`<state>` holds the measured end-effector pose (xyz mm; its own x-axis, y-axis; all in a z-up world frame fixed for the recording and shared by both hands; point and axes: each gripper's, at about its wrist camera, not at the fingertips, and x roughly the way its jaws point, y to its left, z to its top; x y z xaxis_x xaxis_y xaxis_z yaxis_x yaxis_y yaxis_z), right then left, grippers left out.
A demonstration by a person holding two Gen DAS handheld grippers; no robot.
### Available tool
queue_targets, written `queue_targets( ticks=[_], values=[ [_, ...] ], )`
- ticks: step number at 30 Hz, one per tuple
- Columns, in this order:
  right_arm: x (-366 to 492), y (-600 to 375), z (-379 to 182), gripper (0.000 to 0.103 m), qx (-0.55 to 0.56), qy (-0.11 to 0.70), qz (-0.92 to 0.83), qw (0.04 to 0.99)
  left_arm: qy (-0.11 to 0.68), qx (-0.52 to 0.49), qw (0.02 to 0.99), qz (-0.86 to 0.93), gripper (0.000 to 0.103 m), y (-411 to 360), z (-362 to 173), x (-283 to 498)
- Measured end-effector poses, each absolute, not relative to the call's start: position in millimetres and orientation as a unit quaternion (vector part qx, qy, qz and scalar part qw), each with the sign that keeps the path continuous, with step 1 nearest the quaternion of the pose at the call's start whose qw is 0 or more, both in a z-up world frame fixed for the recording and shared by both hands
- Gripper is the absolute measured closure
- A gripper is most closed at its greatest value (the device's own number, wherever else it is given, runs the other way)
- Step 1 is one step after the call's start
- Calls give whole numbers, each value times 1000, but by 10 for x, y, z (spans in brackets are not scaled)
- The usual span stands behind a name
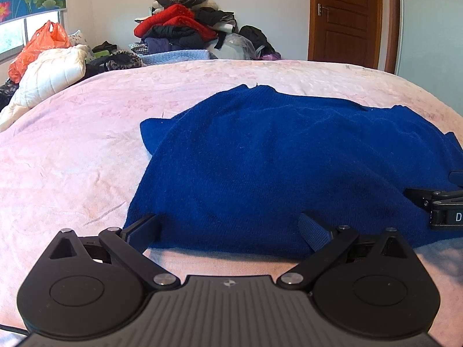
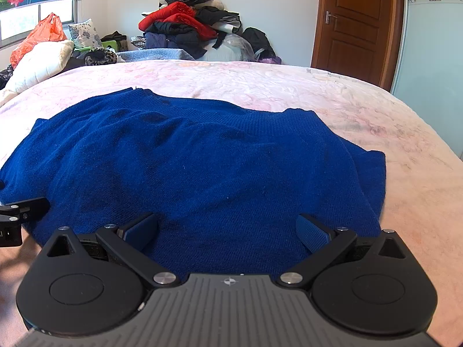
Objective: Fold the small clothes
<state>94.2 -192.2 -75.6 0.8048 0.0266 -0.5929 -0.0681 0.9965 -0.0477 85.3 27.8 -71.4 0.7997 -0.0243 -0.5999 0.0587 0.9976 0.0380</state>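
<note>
A dark blue knitted garment (image 1: 289,159) lies spread on the pink bed cover (image 1: 72,144); it also shows in the right wrist view (image 2: 188,159). My left gripper (image 1: 228,231) is open, its fingers resting at the garment's near edge, toward its left corner. My right gripper (image 2: 228,231) is open, its fingers over the near edge toward the right side. Each gripper shows in the other's view: the right gripper (image 1: 439,205) at the far right, the left gripper (image 2: 17,217) at the far left. Neither holds cloth.
A heap of clothes (image 1: 185,26) is piled beyond the bed's far edge. A white quilted pillow (image 1: 49,78) and an orange plastic bag (image 1: 34,46) sit at the far left. A brown door (image 1: 350,14) stands at the back right.
</note>
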Motion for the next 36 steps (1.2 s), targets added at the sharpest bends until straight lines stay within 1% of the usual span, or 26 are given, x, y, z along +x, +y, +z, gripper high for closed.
queue_targets(
  ticks=[13, 16, 19, 23, 27, 31, 36],
  values=[
    [936, -1934, -753, 0, -32, 311, 26, 949, 315, 26, 948, -23, 0, 301, -703, 843],
    [911, -1928, -709, 1, -28, 312, 19, 949, 316, 40, 947, -31, 0, 321, -641, 831],
    [815, -1877, -624, 1, -24, 293, 31, 955, 312, 60, 948, -27, 0, 382, -549, 816],
    [687, -1680, -462, 1, -59, 252, 56, 964, 323, 44, 945, -28, 0, 567, -385, 925],
    [612, -1434, -388, 1, -105, 232, 69, 965, 323, 18, 946, 6, 0, 716, -278, 1022],
    [568, -1239, -382, 1, -151, 225, 72, 960, 333, 18, 942, 27, 0, 756, -265, 1084],
    [522, -1169, -350, 1, -162, 230, 81, 956, 338, 28, 940, 31, 0, 742, -282, 1087]
  ],
)
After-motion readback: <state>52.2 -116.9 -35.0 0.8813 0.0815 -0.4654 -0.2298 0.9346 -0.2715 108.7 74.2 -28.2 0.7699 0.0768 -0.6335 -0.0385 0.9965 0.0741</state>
